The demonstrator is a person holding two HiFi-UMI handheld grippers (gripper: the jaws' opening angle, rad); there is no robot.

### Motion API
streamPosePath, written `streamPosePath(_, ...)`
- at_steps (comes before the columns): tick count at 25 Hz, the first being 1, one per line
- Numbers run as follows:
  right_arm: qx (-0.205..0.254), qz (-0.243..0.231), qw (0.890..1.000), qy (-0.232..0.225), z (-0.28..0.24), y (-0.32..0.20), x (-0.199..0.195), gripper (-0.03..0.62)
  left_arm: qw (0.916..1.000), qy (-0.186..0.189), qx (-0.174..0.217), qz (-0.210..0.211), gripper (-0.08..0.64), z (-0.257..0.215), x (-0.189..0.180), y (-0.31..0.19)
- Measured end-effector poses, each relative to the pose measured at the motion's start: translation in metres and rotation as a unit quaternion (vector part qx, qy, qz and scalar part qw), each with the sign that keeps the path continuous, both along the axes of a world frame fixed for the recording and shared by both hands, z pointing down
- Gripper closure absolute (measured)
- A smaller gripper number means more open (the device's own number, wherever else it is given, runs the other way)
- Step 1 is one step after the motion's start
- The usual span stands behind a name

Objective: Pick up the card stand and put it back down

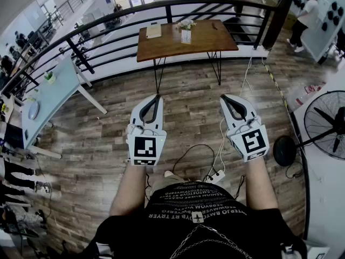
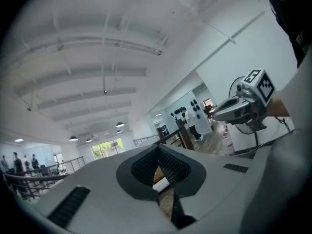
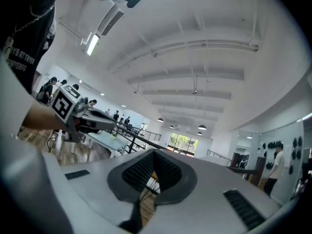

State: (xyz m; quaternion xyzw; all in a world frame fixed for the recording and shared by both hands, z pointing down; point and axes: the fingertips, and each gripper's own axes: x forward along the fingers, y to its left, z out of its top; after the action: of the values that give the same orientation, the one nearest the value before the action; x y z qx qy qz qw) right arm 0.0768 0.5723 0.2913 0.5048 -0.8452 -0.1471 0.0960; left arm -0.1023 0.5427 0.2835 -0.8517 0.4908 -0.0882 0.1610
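A small upright card stand (image 1: 186, 34) with a flowery top stands near the middle of a brown wooden table (image 1: 221, 39), far ahead of me. My left gripper (image 1: 156, 96) and right gripper (image 1: 225, 96) are held side by side over the wood floor, well short of the table, and point toward it. Both are shut with nothing between the jaws. In the left gripper view the left gripper (image 2: 158, 148) has its tips together, aimed up at the ceiling, with the right gripper (image 2: 217, 115) off to its right. The right gripper (image 3: 155, 152) looks the same in its own view.
A pale book (image 1: 153, 31) and a small dark item (image 1: 214, 26) also lie on the table. A black railing (image 1: 135, 15) runs behind it. A white table (image 1: 54, 93) stands left, a black floor fan (image 1: 329, 124) right. A power strip (image 1: 215, 176) and cables lie by my feet.
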Motion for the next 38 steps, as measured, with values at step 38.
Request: streamPosePath(38,-0.094,0.054,0.99,-0.086,0.108,-0.013,0.031,0.58,0.9933,0.028,-0.108,-0.03,0.54,0.112,-0.045,-0.022)
